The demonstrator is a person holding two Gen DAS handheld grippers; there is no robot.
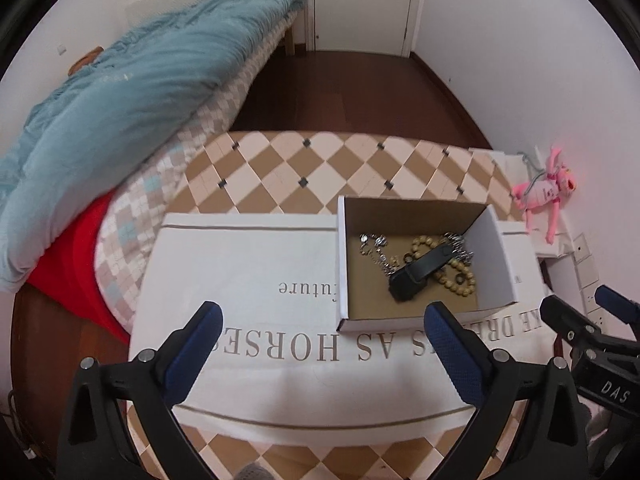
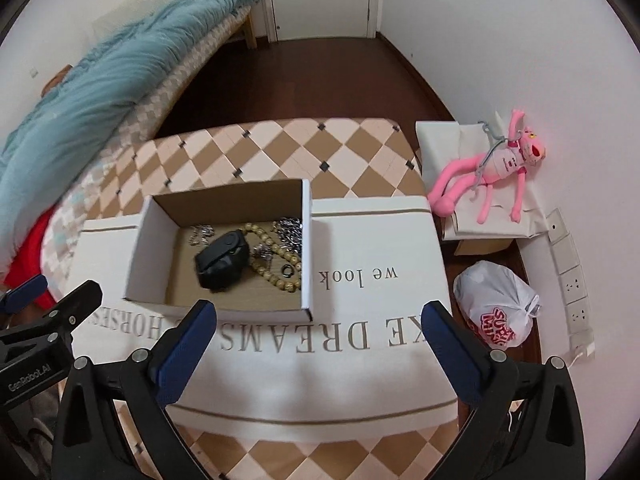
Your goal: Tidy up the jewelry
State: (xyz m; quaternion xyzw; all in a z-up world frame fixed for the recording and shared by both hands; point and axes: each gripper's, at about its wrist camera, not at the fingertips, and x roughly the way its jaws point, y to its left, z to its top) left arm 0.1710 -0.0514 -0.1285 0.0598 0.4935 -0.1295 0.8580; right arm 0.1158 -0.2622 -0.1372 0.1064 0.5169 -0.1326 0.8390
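Note:
An open cardboard box [image 1: 342, 264] [image 2: 308, 240] stands on a white printed cloth [image 1: 240, 272] [image 2: 380, 320] over a checkered table. Inside lie a black pouch [image 1: 418, 272] [image 2: 220, 264], a wooden bead bracelet [image 1: 460, 280] [image 2: 276, 270], silver chains [image 1: 374, 246] [image 2: 290, 230] and a small dark ring [image 2: 287, 270]. My left gripper [image 1: 324, 320] is open and empty, just short of the box's near wall. My right gripper [image 2: 320, 316] is open and empty, near the box's near right corner.
A bed with a teal quilt [image 1: 120, 92] [image 2: 100, 80] lies to the left. A pink plush toy [image 2: 492, 168] [image 1: 546, 194] sits on a paper bag at the right wall. A white plastic bag [image 2: 496, 312] lies on the floor. A door [image 1: 364, 0] is far back.

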